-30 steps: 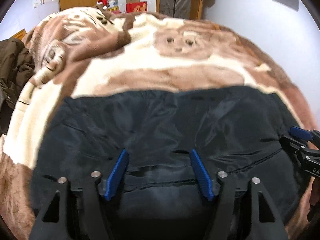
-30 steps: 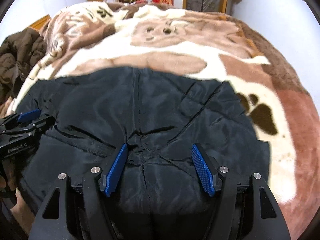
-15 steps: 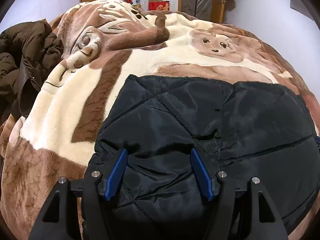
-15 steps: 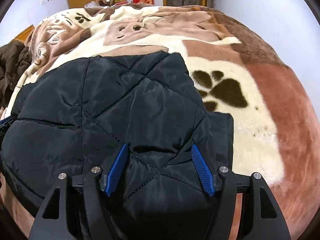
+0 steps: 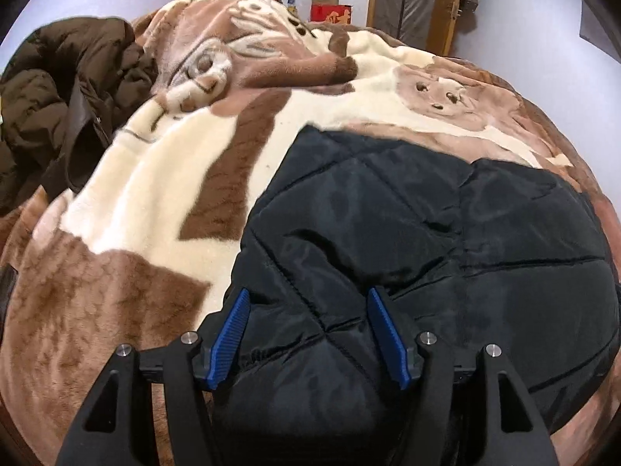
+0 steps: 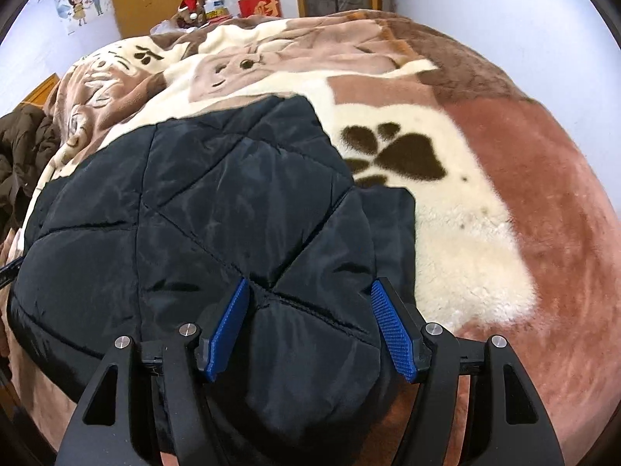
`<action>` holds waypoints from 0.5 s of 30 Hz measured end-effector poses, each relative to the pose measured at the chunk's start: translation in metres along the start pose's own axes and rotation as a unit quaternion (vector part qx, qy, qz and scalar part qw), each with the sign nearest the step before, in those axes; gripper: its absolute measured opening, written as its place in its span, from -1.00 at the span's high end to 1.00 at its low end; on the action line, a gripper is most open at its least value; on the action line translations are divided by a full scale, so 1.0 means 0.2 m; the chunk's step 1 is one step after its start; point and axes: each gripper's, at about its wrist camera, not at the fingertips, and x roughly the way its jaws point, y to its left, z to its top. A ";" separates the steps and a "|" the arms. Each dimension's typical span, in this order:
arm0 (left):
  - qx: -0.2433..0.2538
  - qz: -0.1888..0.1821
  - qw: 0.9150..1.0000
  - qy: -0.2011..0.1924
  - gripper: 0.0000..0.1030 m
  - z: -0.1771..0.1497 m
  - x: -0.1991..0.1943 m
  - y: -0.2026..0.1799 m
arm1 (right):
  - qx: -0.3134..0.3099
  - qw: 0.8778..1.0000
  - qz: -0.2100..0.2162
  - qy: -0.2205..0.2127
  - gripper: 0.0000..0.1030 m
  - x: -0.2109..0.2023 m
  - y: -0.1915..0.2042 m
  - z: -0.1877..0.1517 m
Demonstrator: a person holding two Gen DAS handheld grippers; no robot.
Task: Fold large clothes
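Observation:
A black quilted jacket (image 5: 427,225) lies folded on the bed's brown and cream blanket (image 5: 155,194). My left gripper (image 5: 307,299) hovers over its near left corner, its blue pads (image 5: 233,330) wide apart, with puffy fabric bulging up between them. In the right wrist view the same jacket (image 6: 217,202) fills the left half. My right gripper (image 6: 310,287) stands open over the near right corner, close to a flat flap that sticks out toward the paw print. Neither gripper pinches the cloth.
A dark brown coat (image 5: 58,97) is heaped at the bed's left side. Bare blanket (image 6: 485,194) stretches right of the jacket. Boxes (image 5: 330,11) and wooden cupboards stand against the far wall.
Both grippers have slid apart across the jacket, the left toward its left corner and the right toward its right corner. The jacket has stayed in place. The jaws remain wide.

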 end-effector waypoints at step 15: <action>-0.005 0.026 1.000 -0.001 -0.27 -0.08 -0.08 0.02 | -0.002 1.000 -0.014 -0.005 -0.28 -0.07 -0.02 -0.10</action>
